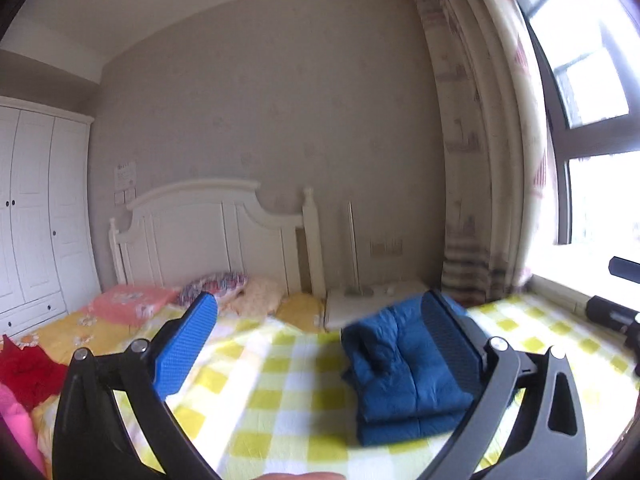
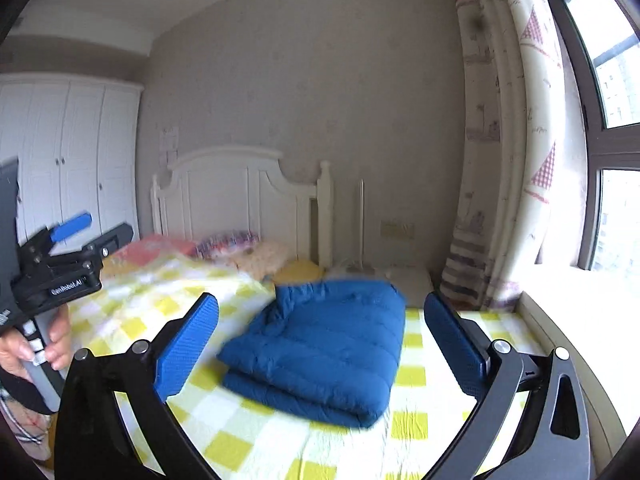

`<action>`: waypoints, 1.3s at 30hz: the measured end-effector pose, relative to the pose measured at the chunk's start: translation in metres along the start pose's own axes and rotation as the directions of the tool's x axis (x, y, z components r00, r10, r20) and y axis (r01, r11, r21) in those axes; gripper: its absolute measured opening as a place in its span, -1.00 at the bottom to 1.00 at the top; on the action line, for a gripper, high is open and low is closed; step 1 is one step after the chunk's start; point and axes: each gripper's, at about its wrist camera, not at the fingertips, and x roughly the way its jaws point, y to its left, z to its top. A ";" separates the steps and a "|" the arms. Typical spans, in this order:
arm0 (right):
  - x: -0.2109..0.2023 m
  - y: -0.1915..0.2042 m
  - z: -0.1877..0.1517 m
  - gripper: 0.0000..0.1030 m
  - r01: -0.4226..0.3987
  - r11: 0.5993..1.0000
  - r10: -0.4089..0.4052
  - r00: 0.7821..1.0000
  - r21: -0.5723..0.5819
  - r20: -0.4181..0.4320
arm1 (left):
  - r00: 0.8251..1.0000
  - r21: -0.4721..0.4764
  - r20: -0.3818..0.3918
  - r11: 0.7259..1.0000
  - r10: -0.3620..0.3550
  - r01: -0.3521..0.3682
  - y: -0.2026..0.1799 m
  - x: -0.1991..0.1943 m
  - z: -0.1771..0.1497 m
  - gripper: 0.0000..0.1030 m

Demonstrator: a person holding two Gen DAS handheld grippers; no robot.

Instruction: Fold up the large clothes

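Note:
A blue quilted jacket [image 1: 404, 372] lies folded in a thick rectangle on the yellow-and-white checked bed cover [image 1: 272, 392]. In the left wrist view my left gripper [image 1: 320, 300] hangs above the bed, jaws wide open and empty, with the jacket below and behind its right finger [image 1: 452, 340]. In the right wrist view the folded jacket [image 2: 324, 352] lies on the bed between and beyond the fingers of my right gripper [image 2: 322, 300], which is open, raised clear of it and holds nothing. The left gripper [image 2: 100, 232] also shows there at the far left, held by a hand [image 2: 60, 344].
Red [image 1: 28, 372] and pink [image 1: 16, 420] garments lie at the bed's left edge. Pillows [image 1: 224, 284] sit against the white headboard [image 1: 208, 232]. A white wardrobe [image 1: 32, 208] stands left, a nightstand [image 1: 368, 300] beside the bed, and a curtain [image 1: 480, 160] and window sill [image 2: 560, 320] on the right.

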 end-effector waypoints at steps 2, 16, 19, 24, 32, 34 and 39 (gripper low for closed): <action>0.009 -0.001 -0.018 0.91 0.027 1.000 -0.027 0.996 -0.001 -0.079 | 0.997 0.008 -0.071 1.000 -0.007 0.007 -0.009 0.009 -0.020 0.96; 0.022 0.003 -0.096 0.91 0.037 0.999 -0.030 0.967 0.024 -0.252 | 0.954 -0.003 -0.292 0.997 -0.069 0.071 -0.047 0.030 -0.094 0.96; 0.018 0.003 -0.096 0.91 0.043 0.999 -0.035 0.969 0.030 -0.246 | 0.952 -0.011 -0.297 0.997 -0.074 0.074 -0.045 0.029 -0.095 0.96; 0.018 0.006 -0.097 0.91 0.036 0.999 -0.029 0.966 0.026 -0.257 | 0.948 -0.015 -0.309 0.997 -0.073 0.072 -0.044 0.030 -0.096 0.96; 0.021 0.009 -0.100 0.91 0.025 0.999 -0.017 0.963 0.026 -0.269 | 0.944 -0.018 -0.322 0.998 -0.070 0.068 -0.041 0.032 -0.100 0.96; 0.021 0.010 -0.101 0.91 0.024 0.999 -0.015 0.963 0.028 -0.270 | 0.943 -0.018 -0.324 0.998 -0.070 0.067 -0.041 0.032 -0.101 0.96; 0.020 0.011 -0.101 0.91 0.020 0.999 -0.012 0.962 0.028 -0.272 | 0.943 -0.018 -0.325 0.998 -0.070 0.067 -0.040 0.032 -0.101 0.96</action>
